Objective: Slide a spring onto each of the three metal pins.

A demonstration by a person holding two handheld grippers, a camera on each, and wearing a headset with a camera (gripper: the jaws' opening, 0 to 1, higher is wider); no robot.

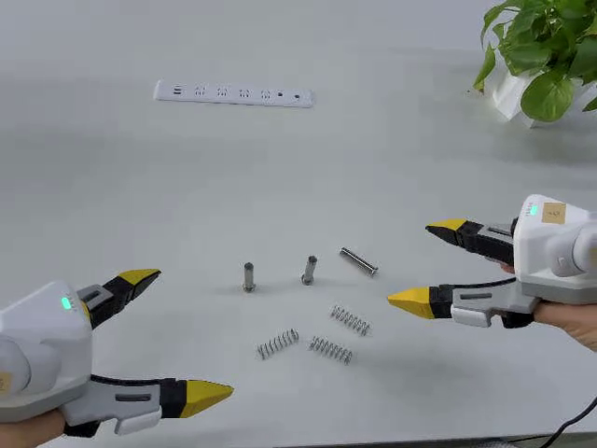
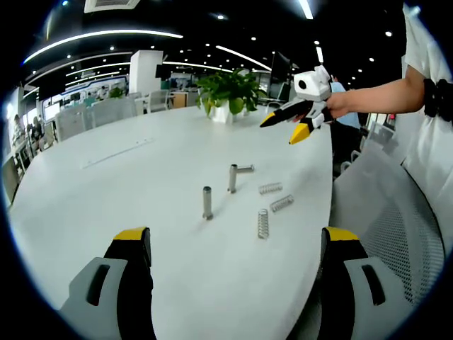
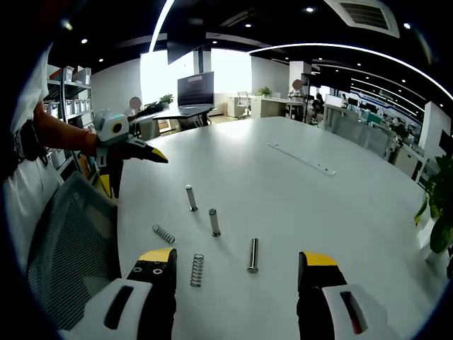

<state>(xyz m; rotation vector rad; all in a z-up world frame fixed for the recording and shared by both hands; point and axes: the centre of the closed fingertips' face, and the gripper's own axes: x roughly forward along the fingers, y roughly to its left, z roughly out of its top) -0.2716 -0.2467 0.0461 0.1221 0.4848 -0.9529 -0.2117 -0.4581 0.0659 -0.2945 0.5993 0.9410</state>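
Two metal pins stand upright on the white table [image 1: 168,205]: one [image 1: 249,276] on the left, one [image 1: 309,270] beside it. A third pin [image 1: 358,261] lies flat to their right. Three loose springs [image 1: 278,343], [image 1: 330,350], [image 1: 350,320] lie just in front of the pins. My left gripper [image 1: 177,336] hovers open at the lower left, well clear of them. My right gripper [image 1: 420,263] is open too, right of the lying pin. The left gripper view has the upright pins [image 2: 207,202], [image 2: 232,178] ahead between its jaws. The right gripper view has the lying pin [image 3: 253,255] nearest.
A white power strip [image 1: 233,93] lies at the far side of the table. A potted plant [image 1: 541,51] stands at the far right corner. A mesh office chair [image 2: 396,234] sits at the table's near edge.
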